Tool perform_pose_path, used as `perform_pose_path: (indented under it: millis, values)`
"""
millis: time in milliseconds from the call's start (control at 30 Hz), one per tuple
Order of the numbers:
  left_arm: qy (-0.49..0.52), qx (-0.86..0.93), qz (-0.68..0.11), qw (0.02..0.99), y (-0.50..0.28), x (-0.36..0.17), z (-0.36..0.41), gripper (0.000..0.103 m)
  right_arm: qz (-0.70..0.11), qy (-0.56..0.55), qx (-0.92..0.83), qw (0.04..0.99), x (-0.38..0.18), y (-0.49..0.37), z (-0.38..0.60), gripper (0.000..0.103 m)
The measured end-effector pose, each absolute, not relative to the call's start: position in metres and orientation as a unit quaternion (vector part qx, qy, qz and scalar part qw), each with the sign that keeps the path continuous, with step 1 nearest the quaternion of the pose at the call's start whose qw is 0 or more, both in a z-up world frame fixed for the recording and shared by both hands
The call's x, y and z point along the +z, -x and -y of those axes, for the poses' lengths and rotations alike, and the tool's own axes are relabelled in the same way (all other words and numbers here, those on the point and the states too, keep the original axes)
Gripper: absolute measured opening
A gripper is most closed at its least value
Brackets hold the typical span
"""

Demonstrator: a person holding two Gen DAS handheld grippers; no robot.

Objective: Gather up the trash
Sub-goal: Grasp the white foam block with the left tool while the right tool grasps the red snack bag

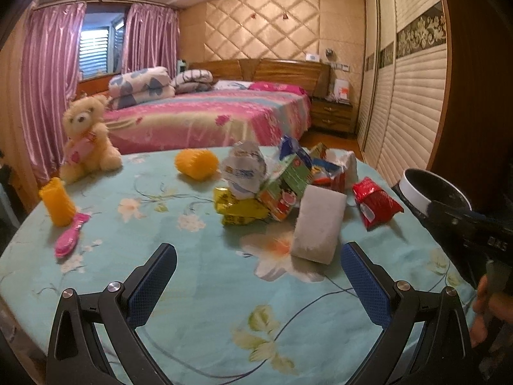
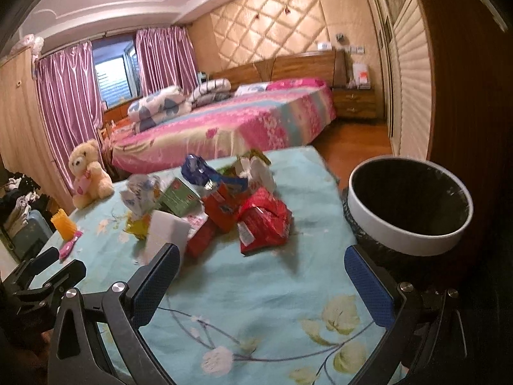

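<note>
The task is at its start: nothing is held, and the trash pile (image 1: 282,183) lies in a heap on the tabletop (image 1: 198,288), which is covered by a light blue cloth with flowers. The left gripper (image 1: 258,272) hangs above the near part of the tabletop with its jaws spread wide and nothing between them; a white block (image 1: 317,224) leans just in front of it, at the near edge of the pile. The right gripper (image 2: 261,276) is also spread wide and empty, and a red wrapper (image 2: 263,221) lies closest ahead of it. The trash bin (image 2: 410,205), with a white rim and a black liner, stands beside the right edge of the tabletop, near this gripper. A teddy bear (image 1: 86,134), two orange cups (image 1: 57,202) and a pink brush (image 1: 69,240) stand apart on the left and seem not to be trash. The next move probably calls for lowering one gripper onto one piece, most likely the red wrapper for the right side, closing on it, and carrying it over the bin. The wrappers are thin and crumpled, so the grip must take a raised fold.
</note>
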State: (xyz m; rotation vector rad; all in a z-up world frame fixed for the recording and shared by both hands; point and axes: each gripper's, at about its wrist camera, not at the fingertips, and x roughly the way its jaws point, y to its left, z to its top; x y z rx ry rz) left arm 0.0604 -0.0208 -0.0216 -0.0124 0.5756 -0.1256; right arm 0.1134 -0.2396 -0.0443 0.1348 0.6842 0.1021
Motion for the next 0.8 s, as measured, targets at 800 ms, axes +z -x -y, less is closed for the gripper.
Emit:
perform_pose_path:
  millis: [800]
  values:
    - [-0.022,-0.094,-0.386,0.917,-0.164,-0.062,0.070,0.081,-0.455,-0.100,0.093,0.880,-0.098,-0.207,0.265,0.074]
